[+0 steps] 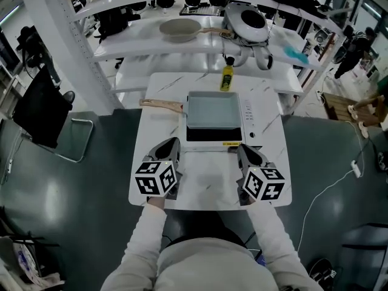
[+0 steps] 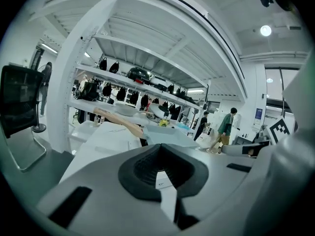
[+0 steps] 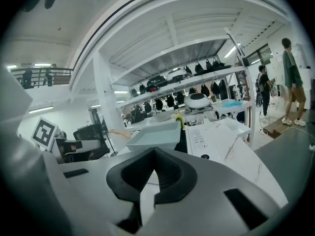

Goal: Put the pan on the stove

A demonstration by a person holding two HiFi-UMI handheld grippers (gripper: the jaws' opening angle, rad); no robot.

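Pan: matt grey, wooden handle. Stove: smooth white plastic. Table: glossy, marble-veined top. Bottle: shiny yellow plastic.

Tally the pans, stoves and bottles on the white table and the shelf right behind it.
Pans: 2, the square pan on the table and the round pan on the shelf
Stoves: 1, the stove
Bottles: 1, the yellow bottle
Total: 4

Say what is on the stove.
A square pan sits on the stove, wooden handle pointing left. It hides the cooking surface; only the control strip and front edge show.
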